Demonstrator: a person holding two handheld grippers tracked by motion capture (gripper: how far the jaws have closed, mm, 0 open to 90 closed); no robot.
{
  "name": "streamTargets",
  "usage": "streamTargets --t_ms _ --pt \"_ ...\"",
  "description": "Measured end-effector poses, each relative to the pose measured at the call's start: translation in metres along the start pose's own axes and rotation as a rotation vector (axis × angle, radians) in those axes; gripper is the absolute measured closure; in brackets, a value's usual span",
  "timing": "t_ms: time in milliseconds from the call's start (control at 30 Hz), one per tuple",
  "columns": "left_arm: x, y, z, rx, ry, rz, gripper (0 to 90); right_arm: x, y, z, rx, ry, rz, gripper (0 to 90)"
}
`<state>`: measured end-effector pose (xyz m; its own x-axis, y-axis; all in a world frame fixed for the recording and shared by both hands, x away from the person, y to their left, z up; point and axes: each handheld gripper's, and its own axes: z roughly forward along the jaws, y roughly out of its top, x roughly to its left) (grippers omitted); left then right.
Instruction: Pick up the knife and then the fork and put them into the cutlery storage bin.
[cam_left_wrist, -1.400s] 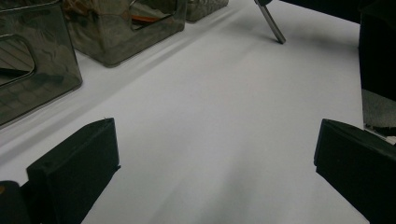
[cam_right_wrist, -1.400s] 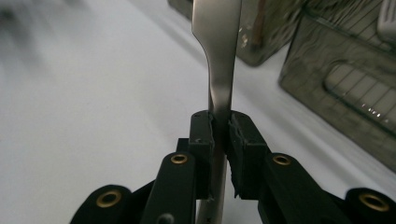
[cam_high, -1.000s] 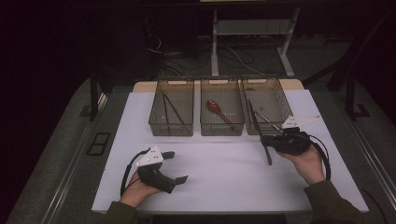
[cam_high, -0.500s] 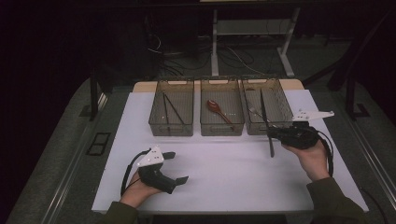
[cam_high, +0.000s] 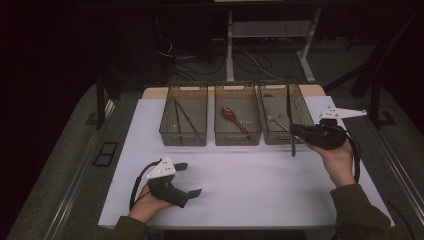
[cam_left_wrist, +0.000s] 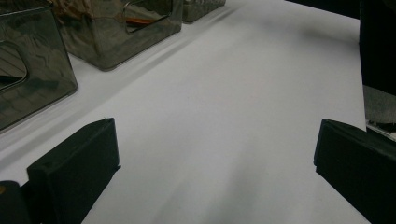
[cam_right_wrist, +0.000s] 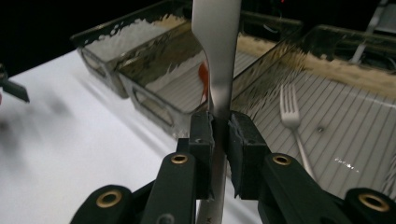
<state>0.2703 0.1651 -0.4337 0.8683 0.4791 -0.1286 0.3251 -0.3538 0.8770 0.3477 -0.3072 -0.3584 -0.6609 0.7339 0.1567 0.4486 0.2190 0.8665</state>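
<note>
Right gripper (cam_right_wrist: 219, 140) with black fingers (cam_right_wrist: 201, 140) pressed from both sides on a flat, silver metal utensil handle (cam_right_wrist: 215, 56), blade end hidden beyond the top edge in the right gripper view. Seen from the high view as a thin dark rod (cam_high: 290, 125) standing roughly along the inner wall of the right-hand bin, its lower end hanging just past the bin's near rim over the counter. Right hand (cam_high: 337, 157) wrapped around the gripper body, grey 3-cornered plate (cam_high: 343, 113) above it.

Just behind the fingers, a silver metal fork (cam_right_wrist: 293, 116) lying flat in the right-hand clear smoky plastic bin (cam_high: 303, 107). Beside it, the middle clear bin (cam_high: 239, 137) holding a red spoon (cam_high: 231, 115); then the left clear bin (cam_high: 183, 137) with 2 thin dark sticks (cam_high: 181, 116).

Left gripper (cam_high: 186, 180) resting low on the white counter (cam_high: 250, 180), fingers (cam_left_wrist: 77, 168) spread wide, nothing between them, left hand (cam_high: 145, 202) gripping it.

Beyond the counter, a dark room: grey floor, tangled cables (cam_high: 250, 60), white metal desk legs (cam_high: 230, 40).
</note>
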Motion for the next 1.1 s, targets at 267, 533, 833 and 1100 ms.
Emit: streamTargets --t_ms 267,533,833,1100 --pt "0.0 0.0 0.0 -0.003 -0.003 -0.001 0.0 -0.01 0.023 0.0 -0.039 -0.027 0.005 79.2" --pt "0.0 0.0 0.0 -0.004 -0.004 0.001 0.0 -0.02 0.037 0.004 -0.056 -0.061 0.015 79.2" --pt "0.0 0.001 0.0 -0.006 -0.007 0.001 0.0 -0.033 0.046 0.009 -0.062 -0.101 0.028 79.2" --pt "-0.001 0.001 -0.001 -0.007 -0.007 0.003 0.0 -0.048 0.052 0.016 -0.04 -0.165 0.027 79.2"
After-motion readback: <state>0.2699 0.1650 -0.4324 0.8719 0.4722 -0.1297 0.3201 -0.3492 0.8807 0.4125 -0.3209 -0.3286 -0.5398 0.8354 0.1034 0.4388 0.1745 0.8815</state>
